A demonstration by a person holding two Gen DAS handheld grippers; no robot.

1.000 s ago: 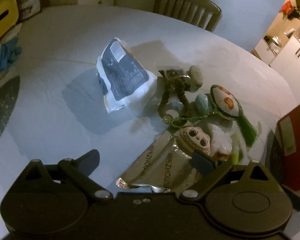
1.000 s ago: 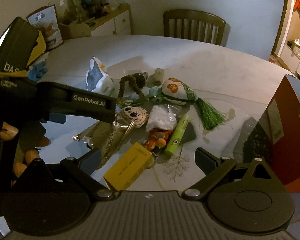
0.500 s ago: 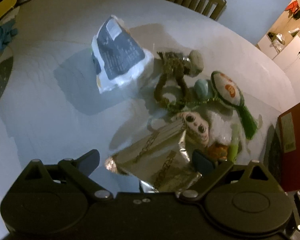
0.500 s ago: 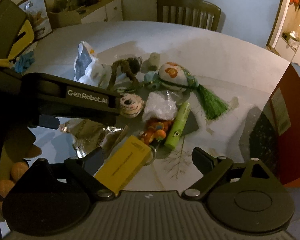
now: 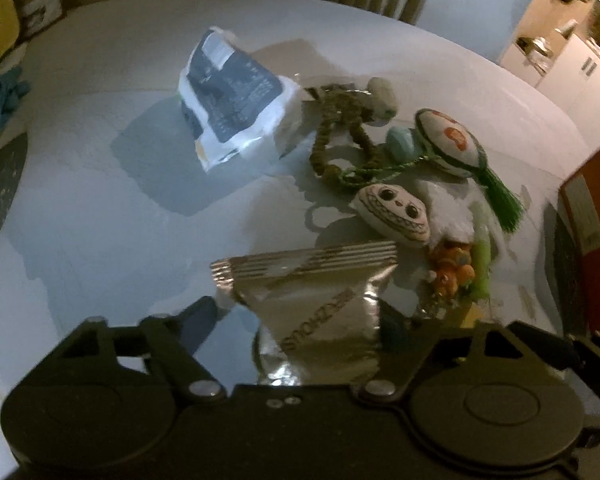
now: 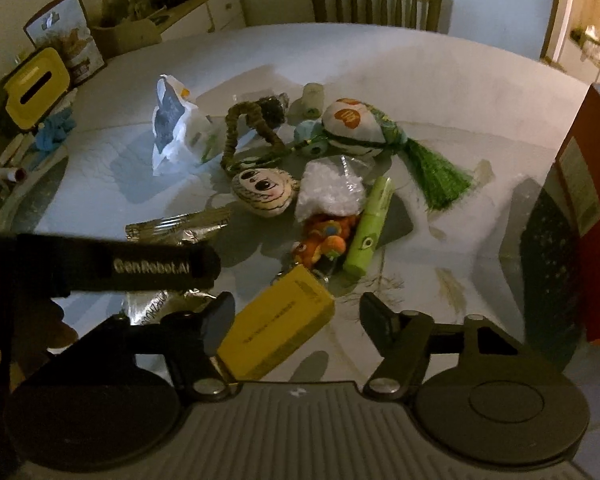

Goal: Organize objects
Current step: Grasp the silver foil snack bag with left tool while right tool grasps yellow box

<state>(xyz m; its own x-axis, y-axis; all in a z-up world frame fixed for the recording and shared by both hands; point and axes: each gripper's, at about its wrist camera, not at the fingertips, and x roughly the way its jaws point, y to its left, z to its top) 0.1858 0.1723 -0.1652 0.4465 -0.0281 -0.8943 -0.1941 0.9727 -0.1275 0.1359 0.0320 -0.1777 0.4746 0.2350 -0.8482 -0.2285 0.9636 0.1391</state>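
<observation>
With the left gripper (image 5: 300, 320) straddling the foil packet (image 5: 316, 304), fingers apparently not yet clamped, and the right gripper (image 6: 296, 316) spread empty, closing and lifting toward 12 o'clock likely comes next.

Left gripper (image 5: 300, 320): jaws spread wide, angled down over the table, a foil packet (image 5: 320, 300) between the fingers; contact cannot be confirmed. Right gripper (image 6: 296, 312): jaws wide apart, gripping nothing, held low beside the left one.
</observation>
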